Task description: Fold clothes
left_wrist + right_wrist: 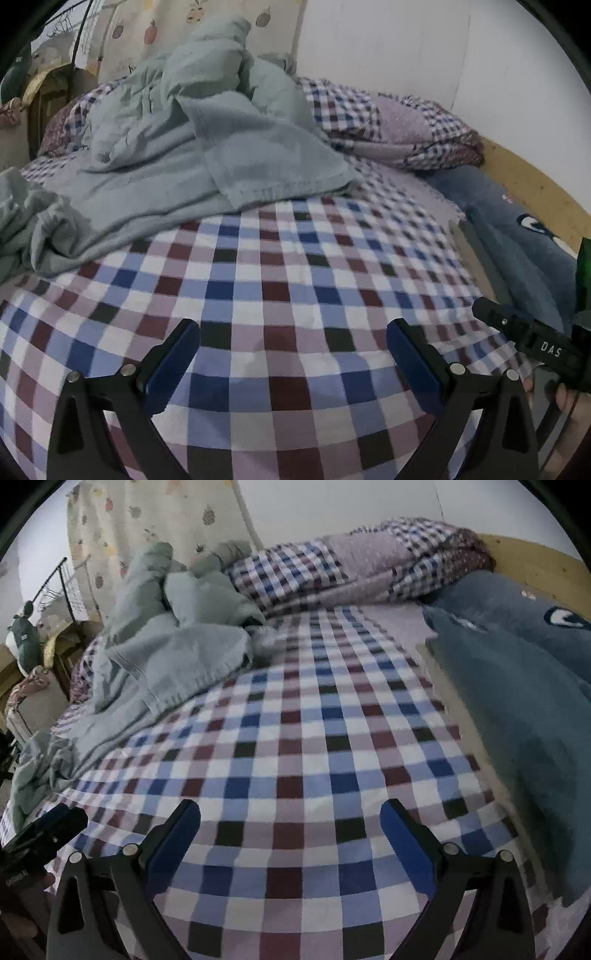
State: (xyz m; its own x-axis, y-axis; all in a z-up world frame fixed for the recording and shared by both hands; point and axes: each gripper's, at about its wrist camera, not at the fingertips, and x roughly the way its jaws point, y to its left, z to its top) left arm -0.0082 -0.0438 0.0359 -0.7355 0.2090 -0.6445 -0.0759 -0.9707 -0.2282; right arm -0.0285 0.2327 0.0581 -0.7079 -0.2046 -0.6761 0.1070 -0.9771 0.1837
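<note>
A crumpled pale grey-green garment (177,147) lies heaped on the checked bedsheet (295,280), toward the back left of the bed. In the right wrist view the same garment (166,638) sits at the left, its hem reaching onto the checked sheet (314,746). My left gripper (293,332) hovers open over bare sheet, well short of the garment's hem. My right gripper (290,812) is open too, with only sheet between its blue pads. The tip of the right gripper (532,336) shows at the left view's right edge.
A checked quilt (388,122) is bunched at the head of the bed by the white wall. A blue plush toy (517,686) lies along the right side against the wooden bed frame (535,565). A fruit-print curtain (147,528) and a clothes rack (55,587) stand back left.
</note>
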